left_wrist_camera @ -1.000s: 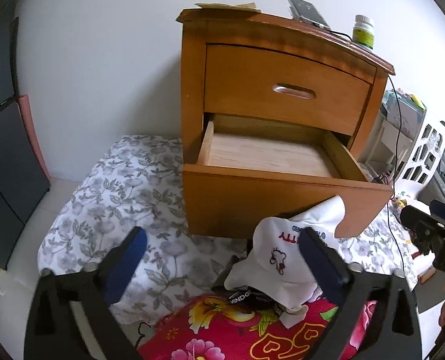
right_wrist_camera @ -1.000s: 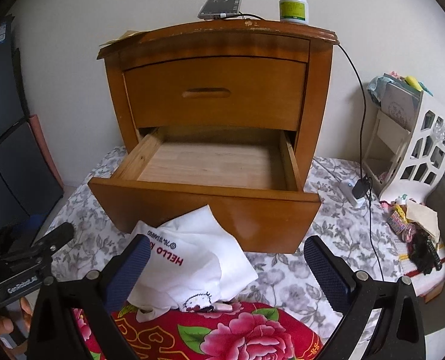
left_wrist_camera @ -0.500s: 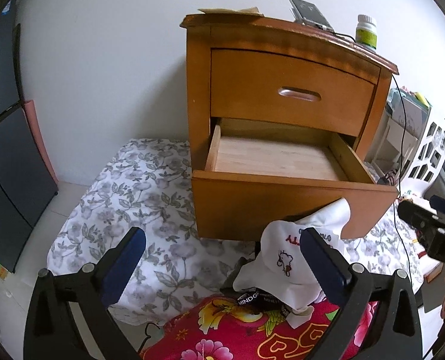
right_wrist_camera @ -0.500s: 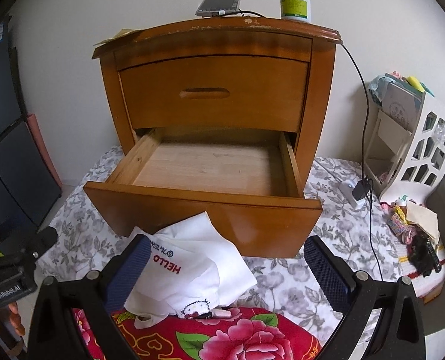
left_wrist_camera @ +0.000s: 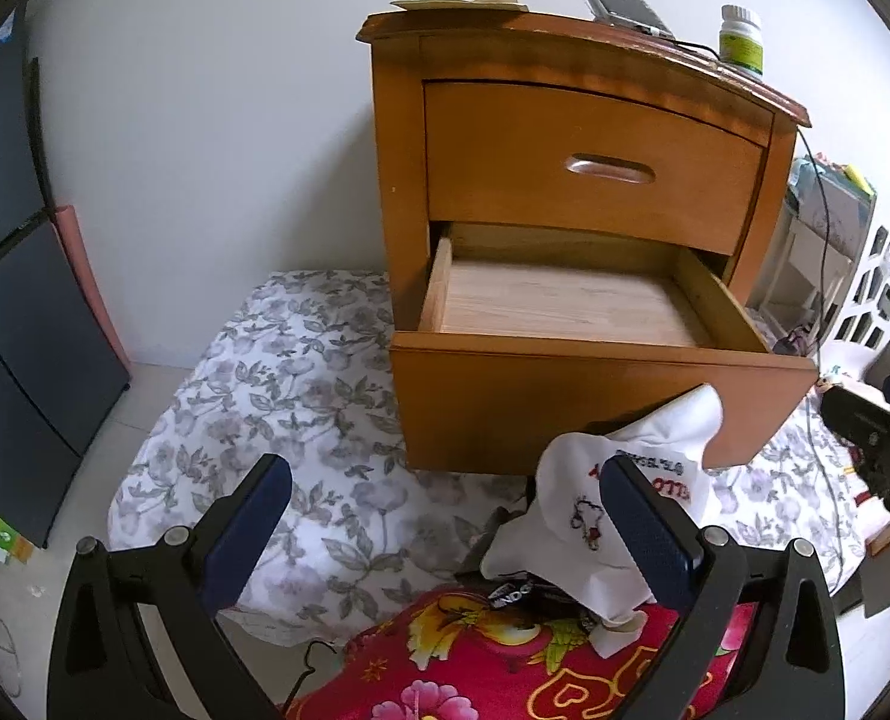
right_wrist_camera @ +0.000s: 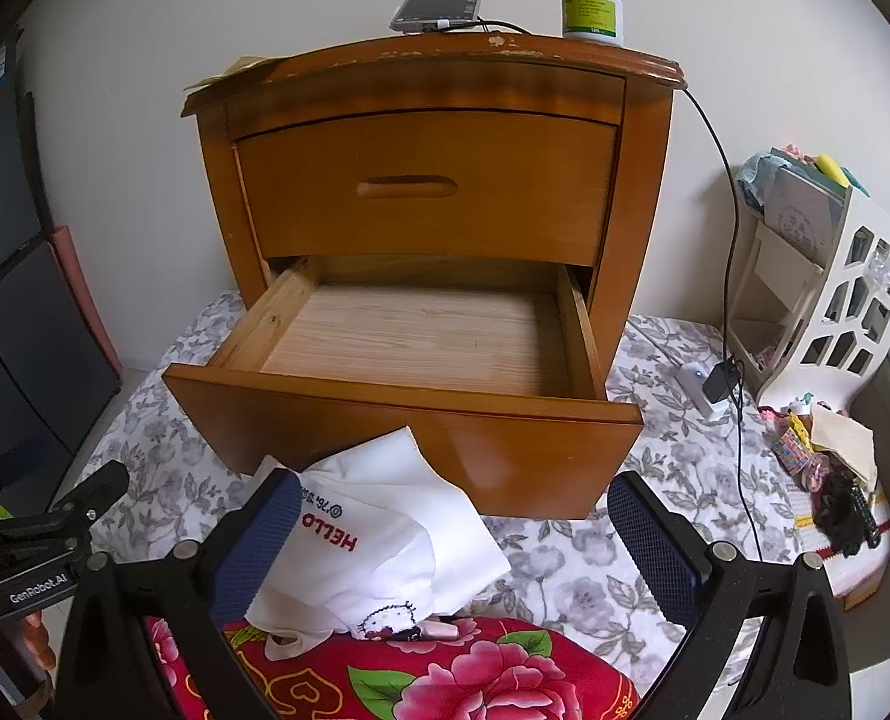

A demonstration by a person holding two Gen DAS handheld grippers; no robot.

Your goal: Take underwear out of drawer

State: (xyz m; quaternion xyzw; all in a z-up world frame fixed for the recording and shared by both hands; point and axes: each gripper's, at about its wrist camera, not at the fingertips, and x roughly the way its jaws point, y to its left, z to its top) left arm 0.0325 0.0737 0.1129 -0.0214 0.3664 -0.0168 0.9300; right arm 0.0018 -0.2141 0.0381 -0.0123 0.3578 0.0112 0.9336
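Lower drawer (right_wrist_camera: pixel 402 354) pulled out and bare inside, white underwear (right_wrist_camera: pixel 384 546) heaped near its front on red floral cloth (right_wrist_camera: pixel 445 672), dark garment beneath possibly more underwear, mostly hidden, left gripper (left_wrist_camera: pixel 445 528) and right gripper (right_wrist_camera: pixel 454 546) both spread wide, holding nothing.

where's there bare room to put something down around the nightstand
The open bottom drawer is bare wood inside. The floral sheet left of the nightstand is free too. Crowded: the red cushion in front, where the white underwear is piled, and the sheet's right edge by the white rack and charger.
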